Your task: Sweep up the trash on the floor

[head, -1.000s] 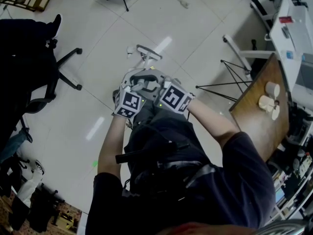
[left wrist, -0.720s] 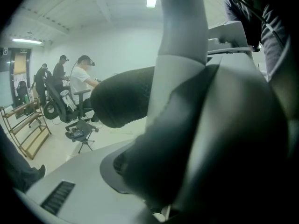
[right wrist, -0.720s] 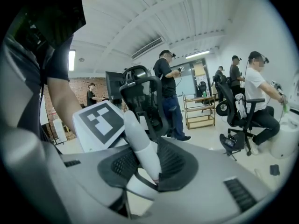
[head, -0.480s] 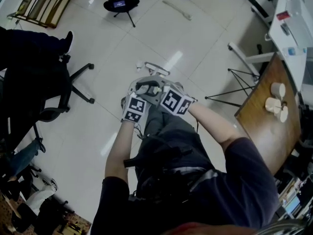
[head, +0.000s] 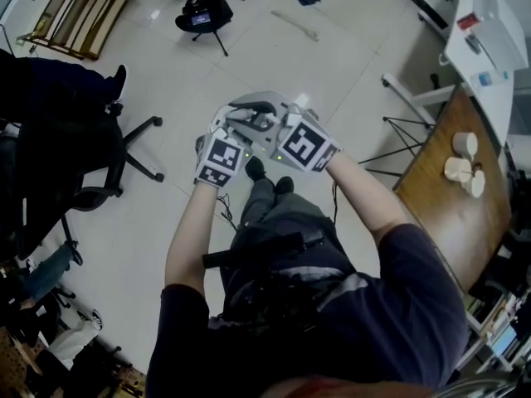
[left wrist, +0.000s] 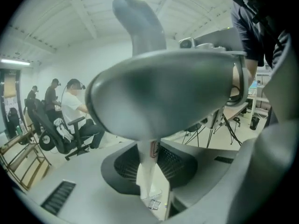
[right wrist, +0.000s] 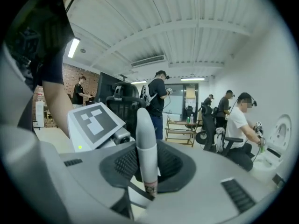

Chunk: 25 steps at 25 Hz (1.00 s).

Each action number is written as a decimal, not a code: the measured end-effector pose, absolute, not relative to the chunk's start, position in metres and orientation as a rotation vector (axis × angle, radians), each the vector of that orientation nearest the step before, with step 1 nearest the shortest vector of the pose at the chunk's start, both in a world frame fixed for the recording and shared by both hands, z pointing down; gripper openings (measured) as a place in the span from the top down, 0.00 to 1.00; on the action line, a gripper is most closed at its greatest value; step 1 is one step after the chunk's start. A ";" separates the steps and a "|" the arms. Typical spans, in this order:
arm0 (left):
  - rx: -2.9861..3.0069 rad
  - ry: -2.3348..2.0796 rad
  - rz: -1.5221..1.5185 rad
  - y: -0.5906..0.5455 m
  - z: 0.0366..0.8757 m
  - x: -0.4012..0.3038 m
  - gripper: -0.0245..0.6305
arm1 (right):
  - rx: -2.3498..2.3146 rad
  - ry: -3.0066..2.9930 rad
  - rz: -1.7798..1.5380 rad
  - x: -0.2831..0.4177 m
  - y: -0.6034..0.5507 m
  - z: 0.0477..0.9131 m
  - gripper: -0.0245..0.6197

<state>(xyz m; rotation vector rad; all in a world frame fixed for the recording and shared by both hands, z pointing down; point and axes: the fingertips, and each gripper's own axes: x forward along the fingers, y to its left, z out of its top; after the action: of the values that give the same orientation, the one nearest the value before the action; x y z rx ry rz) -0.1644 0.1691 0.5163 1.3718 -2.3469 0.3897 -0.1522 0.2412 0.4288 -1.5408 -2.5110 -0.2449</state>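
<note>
Pinching white tapered plastic stem (left wrist: pixel 145 183) in left tool (left wrist: pixel 150 162), slim grey-white rod (right wrist: pixel 145 139) in right tool (right wrist: pixel 148 164); could swivel loose, drop.

Bright, even light from ceiling tubes (right wrist: pixel 73 47) leaves soft glare on the floor (head: pixel 274 56). The fisheye gripper views darken at the corners, and the close grey handle (left wrist: pixel 163 92) is blurred.

Grey handle top (left wrist: pixel 159 97) blurred close-up, white shaft (left wrist: pixel 148 171) partly hidden below

Black office chair (head: pixel 99 160) is standing at left, wooden rack (head: pixel 79 5) lying beyond it. Wooden table (head: pixel 440 214) at right is bearing pale cylinders (head: pixel 462 166). Black tripod (head: pixel 207 11) is standing top centre.
</note>
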 end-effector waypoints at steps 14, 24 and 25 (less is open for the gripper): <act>1.570 -2.525 0.316 0.163 0.349 -0.140 0.85 | -1.981 -2.430 0.103 -0.128 0.222 0.262 0.81; 1.606 -2.505 0.111 0.216 0.349 -0.100 0.85 | -2.223 -2.108 0.295 -0.096 0.270 0.259 0.81; 1.591 -2.518 0.085 0.223 0.349 -0.099 0.85 | -2.245 -2.071 0.301 -0.095 0.278 0.260 0.81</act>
<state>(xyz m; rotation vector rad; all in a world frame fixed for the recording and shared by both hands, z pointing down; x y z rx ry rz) -0.0994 0.2234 0.3491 1.5912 -2.5176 0.0854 -0.0952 0.2776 0.2601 -2.2450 -2.0708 0.3010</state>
